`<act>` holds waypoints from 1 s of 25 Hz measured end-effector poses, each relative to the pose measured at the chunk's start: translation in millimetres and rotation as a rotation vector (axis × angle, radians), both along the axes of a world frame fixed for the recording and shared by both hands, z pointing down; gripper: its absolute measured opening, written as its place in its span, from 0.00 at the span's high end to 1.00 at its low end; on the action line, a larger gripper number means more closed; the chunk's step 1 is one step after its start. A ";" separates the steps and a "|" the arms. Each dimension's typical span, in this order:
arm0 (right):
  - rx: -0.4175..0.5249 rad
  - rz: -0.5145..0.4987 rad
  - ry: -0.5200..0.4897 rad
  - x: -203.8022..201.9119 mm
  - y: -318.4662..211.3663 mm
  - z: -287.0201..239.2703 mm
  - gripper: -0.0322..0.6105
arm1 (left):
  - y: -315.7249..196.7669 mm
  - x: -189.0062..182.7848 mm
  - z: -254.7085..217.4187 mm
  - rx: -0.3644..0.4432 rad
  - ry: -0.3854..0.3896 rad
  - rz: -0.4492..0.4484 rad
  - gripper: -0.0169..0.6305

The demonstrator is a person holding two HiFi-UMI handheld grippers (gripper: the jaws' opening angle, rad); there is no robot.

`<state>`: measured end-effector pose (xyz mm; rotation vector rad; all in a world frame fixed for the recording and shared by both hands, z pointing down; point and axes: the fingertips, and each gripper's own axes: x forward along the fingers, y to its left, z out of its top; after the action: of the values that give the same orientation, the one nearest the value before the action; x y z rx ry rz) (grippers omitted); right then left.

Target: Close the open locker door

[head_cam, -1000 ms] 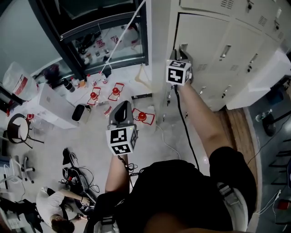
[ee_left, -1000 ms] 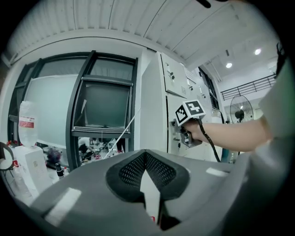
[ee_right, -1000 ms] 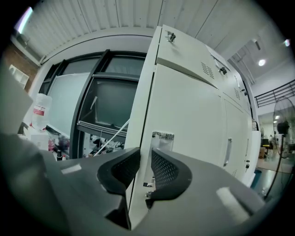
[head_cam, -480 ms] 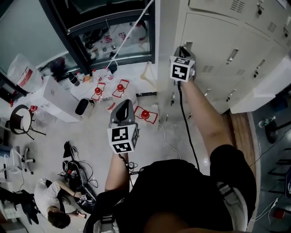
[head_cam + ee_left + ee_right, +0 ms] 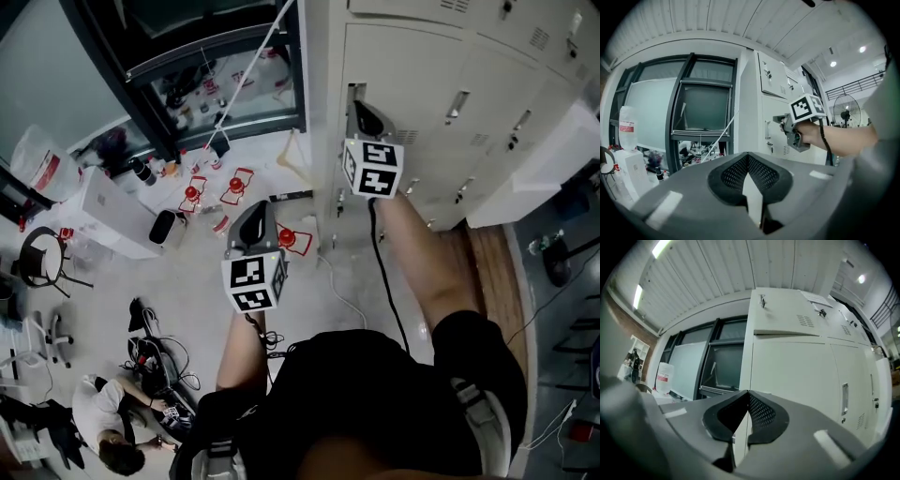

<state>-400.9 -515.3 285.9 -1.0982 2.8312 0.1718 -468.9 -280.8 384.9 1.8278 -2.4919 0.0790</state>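
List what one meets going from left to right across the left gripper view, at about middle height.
Large plastic bottle → dark-framed window → white lockers → right gripper with its marker cube → standing fan.

bright ceiling lights, sharp frames, fisheye-warped edges.

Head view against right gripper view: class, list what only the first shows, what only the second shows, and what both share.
Only the head view: both grippers from above, the left gripper over the floor with its red items, the right gripper up by the lockers, and the person's arms. Only the right gripper view: the ceiling with light strips, and that gripper's own jaws, just closed together, nothing between them. Both: the lockers and the dark-framed window.
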 end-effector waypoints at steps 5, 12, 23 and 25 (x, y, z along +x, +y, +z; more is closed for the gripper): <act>0.017 -0.102 -0.066 61.4 44.0 -15.3 0.93 | -28.2 39.6 -9.3 0.024 0.003 0.044 0.97; 0.033 -0.099 -0.046 144.8 76.7 8.5 0.94 | -55.9 100.3 -20.4 0.053 -0.006 0.103 0.97; -0.076 -0.098 -0.021 209.0 85.3 63.5 0.94 | -69.2 168.6 -20.8 0.053 -0.026 0.157 0.97; -0.074 -0.099 -0.017 214.2 88.9 64.0 0.94 | -67.6 175.8 -22.0 0.055 -0.031 0.159 0.97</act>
<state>-186.7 -426.4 349.9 -0.9652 2.8898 0.0502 -293.1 -348.4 363.0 2.0594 -2.3865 0.0459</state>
